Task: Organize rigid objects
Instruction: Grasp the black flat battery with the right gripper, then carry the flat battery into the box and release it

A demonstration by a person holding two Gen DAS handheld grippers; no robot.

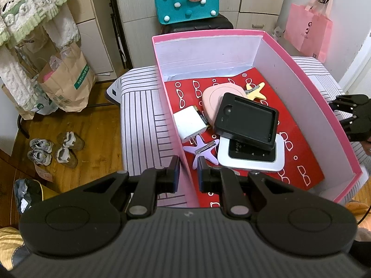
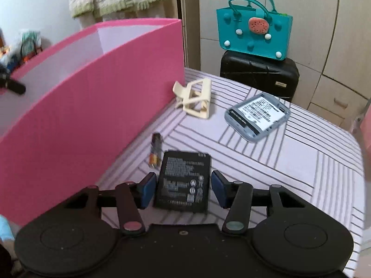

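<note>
My left tool [image 1: 189, 173] pinches the pink box's [image 1: 301, 85] wall while my right tool [image 2: 182, 188], spread, straddles the flat black battery [image 2: 183, 181] on the bed [image 2: 289, 153], so next I judge: squeeze, lift, swing toward ten o'clock into the box.

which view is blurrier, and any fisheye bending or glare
Right wrist view is softer: the battery print and the small cell smear, and the pink box wall bows into a curve. Left wrist view is sharp, box rim fairly straight, with a pink glow around the pink bag.
</note>
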